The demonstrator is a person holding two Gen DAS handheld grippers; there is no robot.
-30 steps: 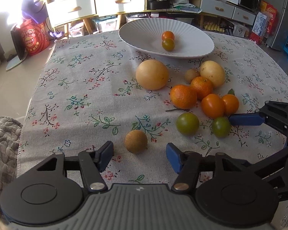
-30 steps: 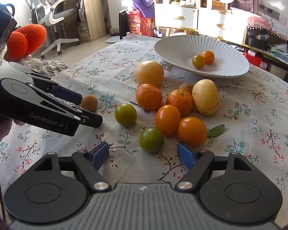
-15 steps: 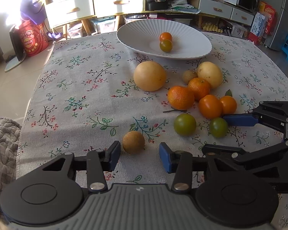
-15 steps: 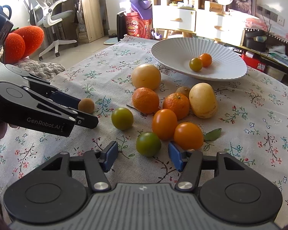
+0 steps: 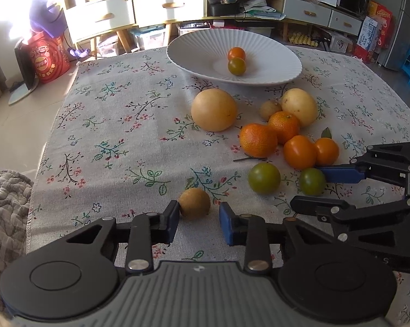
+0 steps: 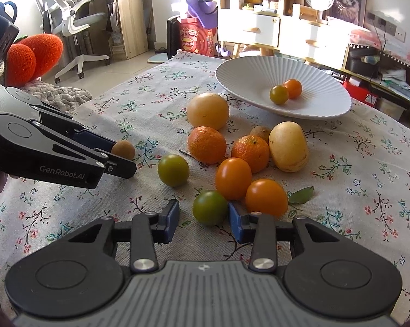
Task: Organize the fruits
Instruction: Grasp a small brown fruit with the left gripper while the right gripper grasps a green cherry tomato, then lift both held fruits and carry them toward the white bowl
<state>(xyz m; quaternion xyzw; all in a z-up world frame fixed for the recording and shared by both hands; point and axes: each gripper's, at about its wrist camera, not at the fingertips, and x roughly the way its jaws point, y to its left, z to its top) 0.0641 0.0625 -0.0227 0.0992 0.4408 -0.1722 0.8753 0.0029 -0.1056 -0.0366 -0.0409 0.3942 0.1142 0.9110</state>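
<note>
Room: you're in a sunlit living room, with white-drawer cabinets (image 5: pixel 104 17) behind the worktop and an office chair (image 6: pixel 74 19) off to one side.
Worktop: a floral cloth (image 5: pixel 117 125) covers it, and strong light washes out the far left corner.
Bowl: the white ribbed bowl (image 5: pixel 273 54) stands at the far side and holds one orange and one green tomato, touching.
Hard to see: your hands are cut off at the frame edges. A small brownish fruit is half hidden behind the oranges.
Fruit pile: a large pale yellow round fruit (image 5: pixel 214 109), a pale oval one, two oranges and two orange tomatoes lie loose near the bowl.
Left tool (image 5: pixel 198 212): its jaws have just been closing around the small brown fruit (image 5: pixel 195 203). One pad touches it and the other stands just clear, so there's no grip yet.
Right tool (image 6: pixel 203 215): its jaws have just been closing around the green tomato (image 6: pixel 209 211). One pad sits against it, but a gap remains at the other.
Brown fruit: round with a dull, rough skin, it lies alone on the cloth.
</note>
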